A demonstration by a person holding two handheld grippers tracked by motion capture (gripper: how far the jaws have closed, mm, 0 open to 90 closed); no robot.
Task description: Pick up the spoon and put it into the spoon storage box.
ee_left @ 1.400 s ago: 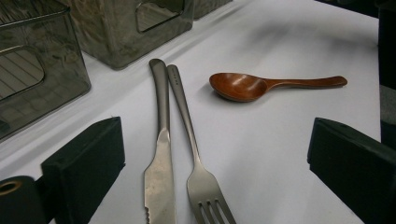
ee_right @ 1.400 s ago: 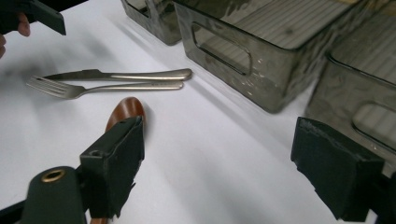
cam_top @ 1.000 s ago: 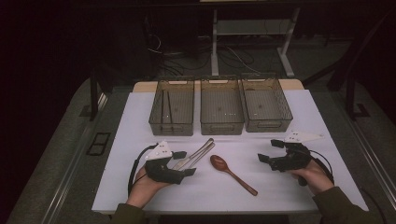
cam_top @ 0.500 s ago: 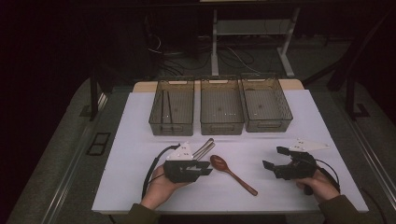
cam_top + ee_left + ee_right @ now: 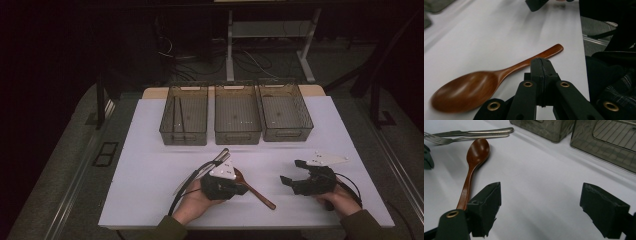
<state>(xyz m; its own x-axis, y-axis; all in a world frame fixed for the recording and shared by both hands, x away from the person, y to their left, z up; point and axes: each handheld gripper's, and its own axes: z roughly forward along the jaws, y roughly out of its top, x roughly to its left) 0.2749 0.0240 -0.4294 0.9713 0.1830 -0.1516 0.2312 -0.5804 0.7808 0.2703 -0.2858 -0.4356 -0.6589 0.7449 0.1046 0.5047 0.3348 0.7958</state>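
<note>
A brown wooden spoon [image 5: 256, 193] lies on the white table, bowl to the left and handle towards the front right. My left gripper [image 5: 243, 188] sits over the spoon's bowl end. In the left gripper view its jaws [image 5: 541, 63] are pressed together with nothing between them, having just been closing, and the spoon [image 5: 474, 87] lies on the table beyond them. My right gripper [image 5: 292, 172] rests to the right of the spoon, open and holding nothing. In the right gripper view [image 5: 540, 202] the spoon [image 5: 475, 152] runs past its left jaw.
A metal fork and knife [image 5: 220, 156] lie side by side behind the left gripper, also in the right gripper view [image 5: 474, 133]. Three smoky clear bins [image 5: 183, 136] [image 5: 237, 137] [image 5: 287, 135] stand in a row at the back; the left one holds thin sticks.
My left hand has moved right, over the fork and knife to the spoon's bowl, and its jaws have gone from open to shut. The right hand has stayed about where it was.
</note>
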